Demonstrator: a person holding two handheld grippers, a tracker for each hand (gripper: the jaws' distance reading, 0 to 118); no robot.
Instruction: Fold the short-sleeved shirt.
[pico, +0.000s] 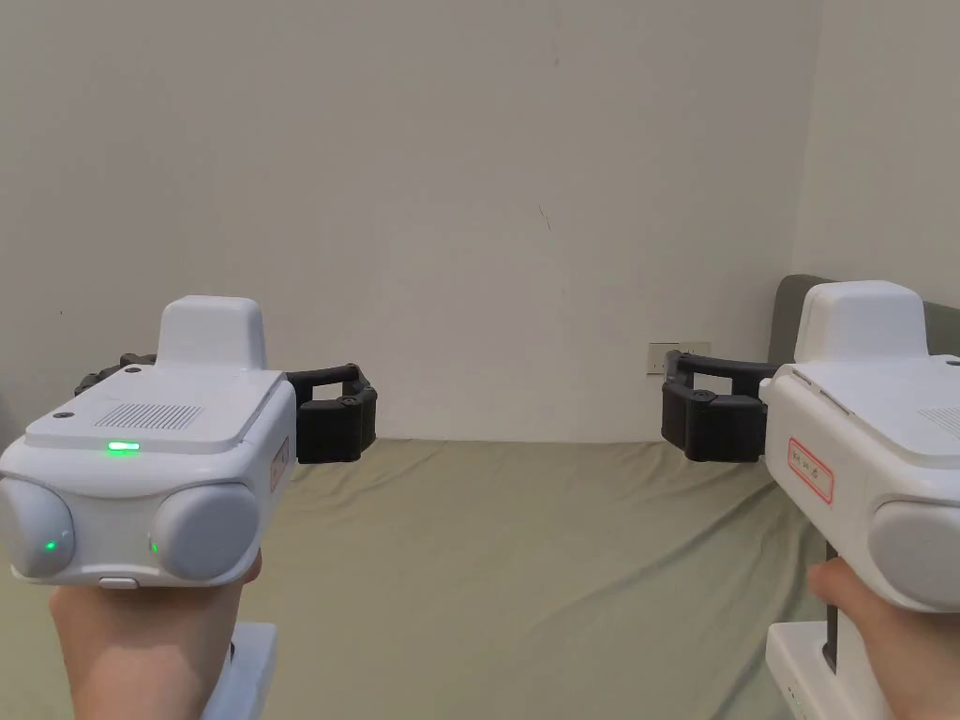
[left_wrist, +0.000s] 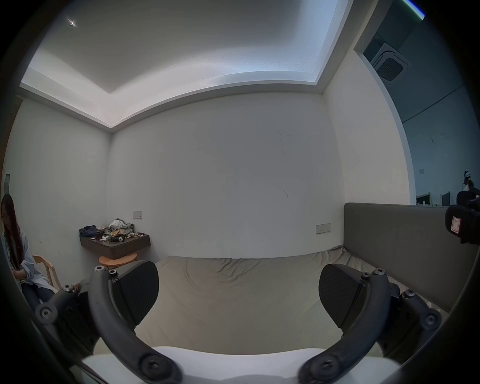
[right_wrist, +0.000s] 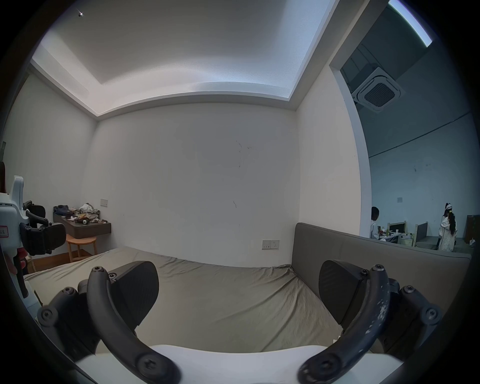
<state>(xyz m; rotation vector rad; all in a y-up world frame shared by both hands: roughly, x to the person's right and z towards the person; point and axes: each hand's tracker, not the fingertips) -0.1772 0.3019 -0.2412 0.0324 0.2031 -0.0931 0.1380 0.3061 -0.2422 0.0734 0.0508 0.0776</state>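
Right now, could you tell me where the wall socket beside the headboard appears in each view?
Head view: wall socket at mid-right, just left of the right gripper.
Left gripper view: right of centre.
Right gripper view: right of centre.
Shared landmark: the grey headboard, immediately right of it.

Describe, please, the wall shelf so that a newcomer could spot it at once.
Start at the bed and follow the white wall to the room's left corner. The dark shelf is fixed there, above a round wooden stool. Unlike the stool, it is heaped with crumpled clothes.
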